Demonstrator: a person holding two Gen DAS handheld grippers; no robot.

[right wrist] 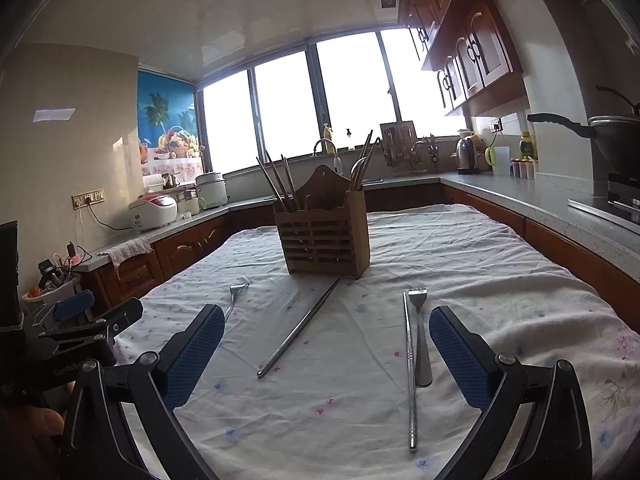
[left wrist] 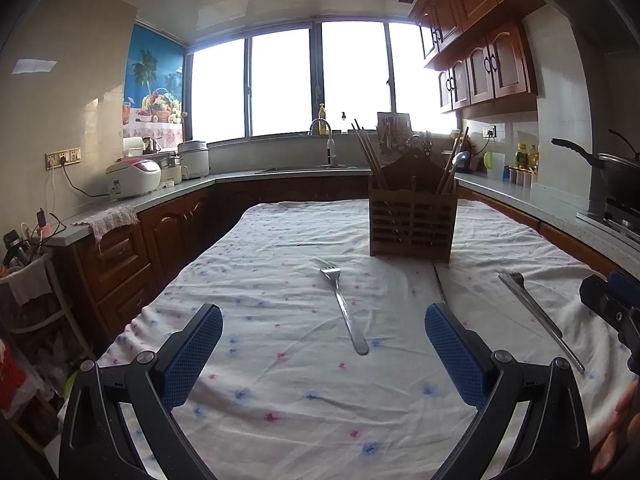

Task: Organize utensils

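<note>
A wooden utensil holder [left wrist: 412, 220] [right wrist: 325, 236] with chopsticks and a spoon stands on the cloth-covered table [left wrist: 280, 400] [right wrist: 460, 248]. A steel fork [left wrist: 344, 304] lies ahead of my open, empty left gripper [left wrist: 323, 354]; it shows at the left in the right wrist view [right wrist: 235, 298]. A second fork [right wrist: 421, 336] [left wrist: 532, 312] and a metal chopstick [right wrist: 410, 372] lie side by side between the jaws of my open, empty right gripper [right wrist: 326, 354]. Another metal chopstick [right wrist: 300, 328] [left wrist: 439, 284] lies diagonally near the holder.
Kitchen counters [left wrist: 176, 192] [right wrist: 520, 196] run around the table on the left, far and right sides, with rice cookers [left wrist: 134, 178], a sink tap [left wrist: 320, 128], a kettle [right wrist: 468, 156] and a wok [right wrist: 612, 140] on the stove. The right gripper shows at the left wrist view's right edge [left wrist: 612, 312].
</note>
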